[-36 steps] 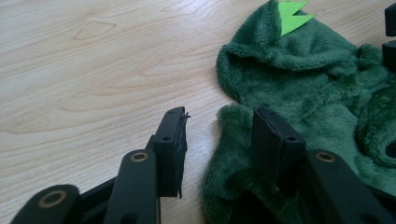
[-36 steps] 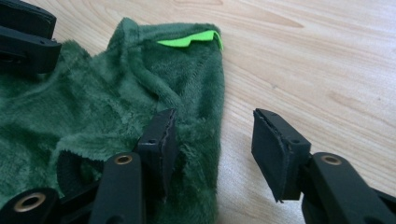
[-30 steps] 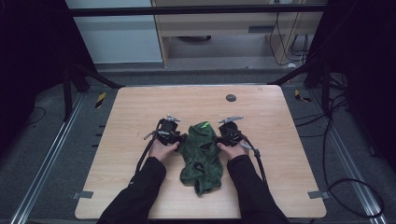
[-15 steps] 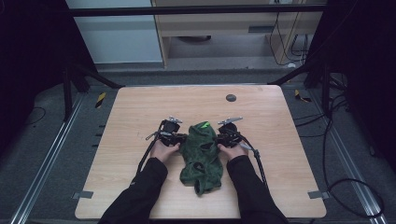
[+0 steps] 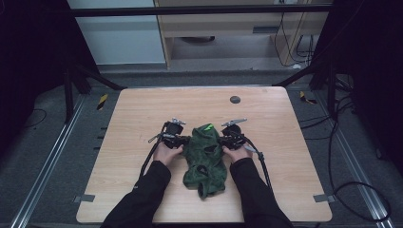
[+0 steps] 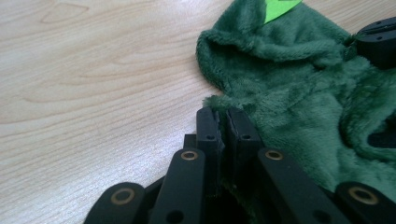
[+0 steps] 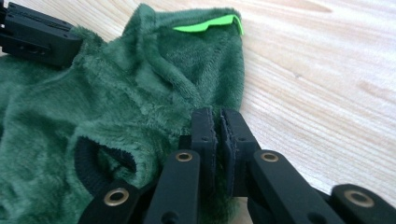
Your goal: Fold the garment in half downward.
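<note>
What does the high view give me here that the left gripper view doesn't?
High view alone: the whole table, a dark disc near its far edge, both sleeves, the garment's full outline. Left gripper view alone: the left gripper has just been closing and is pinched on the fleece edge, close up. Both: the green garment, its bright green tag, and the right gripper at the opposite edge.
</note>
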